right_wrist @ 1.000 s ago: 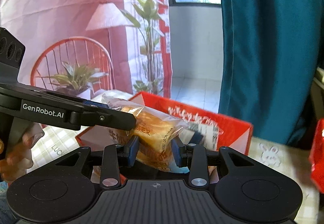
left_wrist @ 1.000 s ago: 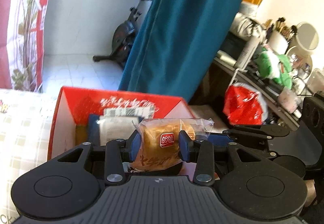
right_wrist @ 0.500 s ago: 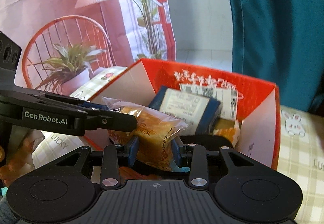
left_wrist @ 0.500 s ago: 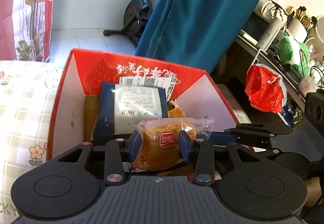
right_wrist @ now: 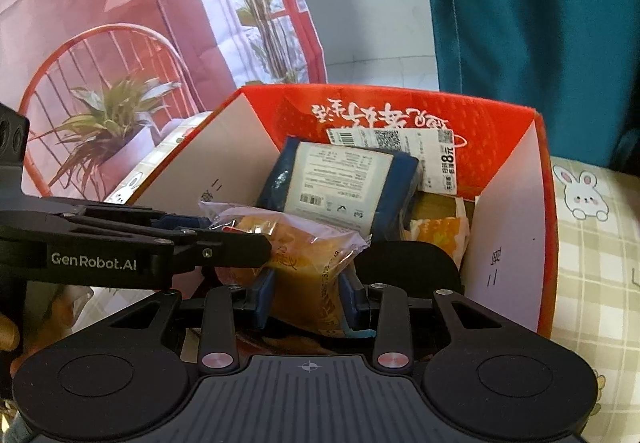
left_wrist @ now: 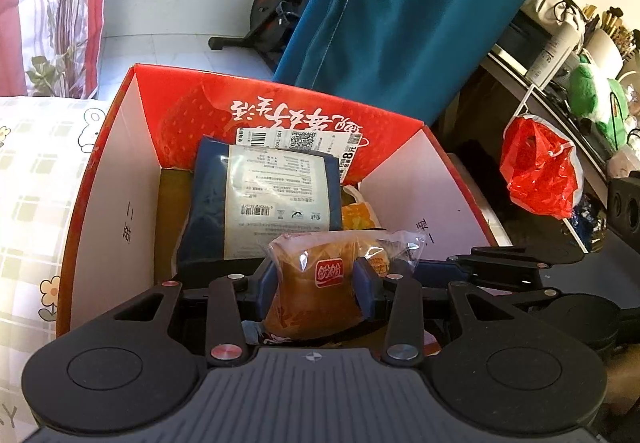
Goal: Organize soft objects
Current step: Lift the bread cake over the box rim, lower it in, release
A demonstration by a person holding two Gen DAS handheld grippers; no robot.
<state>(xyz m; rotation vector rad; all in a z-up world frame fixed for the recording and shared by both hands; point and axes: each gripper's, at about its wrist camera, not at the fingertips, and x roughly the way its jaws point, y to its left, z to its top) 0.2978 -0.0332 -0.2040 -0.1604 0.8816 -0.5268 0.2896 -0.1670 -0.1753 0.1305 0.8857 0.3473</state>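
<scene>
Compared with one second ago, both grippers are now lower and closer to the red box (left_wrist: 120, 171). The left gripper (left_wrist: 316, 283) tilts down more, so the inside of the box, with the blue packet (left_wrist: 208, 203), is now in full view. The right gripper (right_wrist: 306, 295) also comes down and rolls a little; its bread packet (right_wrist: 304, 255) now hangs over the near edge of the box.

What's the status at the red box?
Both tongs, left and right, shut on wrapped bread. Held over red box. Blue packet lies below.
</scene>
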